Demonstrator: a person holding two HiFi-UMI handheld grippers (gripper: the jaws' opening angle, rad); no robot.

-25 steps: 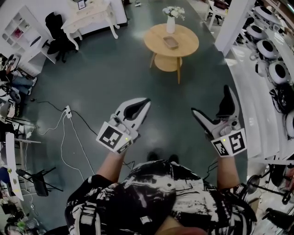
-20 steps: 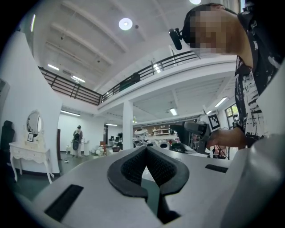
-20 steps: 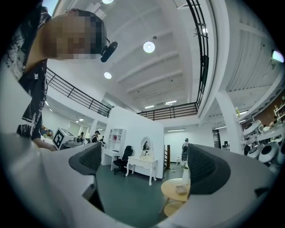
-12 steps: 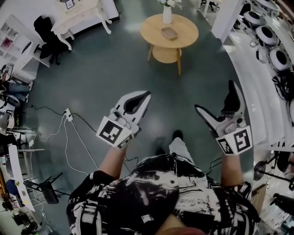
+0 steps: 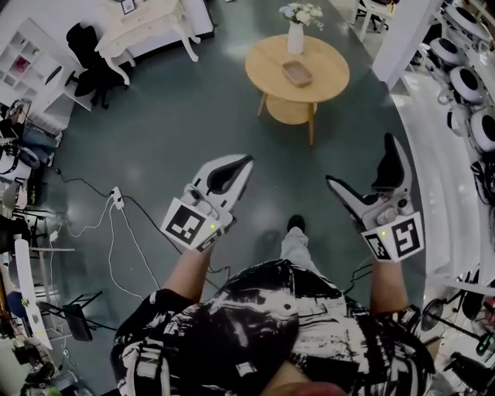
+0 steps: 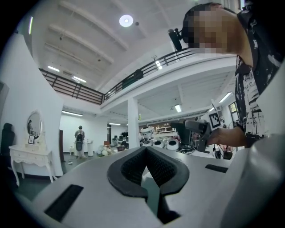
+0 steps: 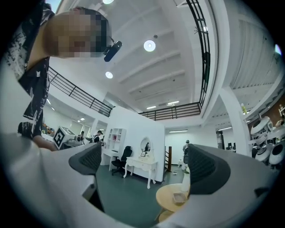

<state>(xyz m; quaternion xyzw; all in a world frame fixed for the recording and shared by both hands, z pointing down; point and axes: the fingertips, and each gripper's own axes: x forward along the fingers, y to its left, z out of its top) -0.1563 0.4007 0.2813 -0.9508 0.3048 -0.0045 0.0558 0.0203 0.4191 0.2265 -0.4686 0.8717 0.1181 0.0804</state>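
Tray on the round table, ahead of and well apart from both tongs, which a person in a black-and-white shirt holds out in mid-air above the floor. The left tongs are closed, pad tips meeting with nothing between them. The right tongs gape wide and are likewise empty, with table and tray showing through the gap in the right gripper view. One shoe shows on the floor beneath them. To the left a power strip and white cables lie on the floor. Farther on, the table carries the tray near its middle and, at the far edge, a white vase of pale flowers, upright and apart from the tray. The tray appears shallow, wooden and stiff, and is probably light. Its raised rim looks the natural hold, one side between the pads. The vase seems the fragile piece, likely top-heavy, best taken round its body. Beyond, a white desk and a black chair stand at far left.
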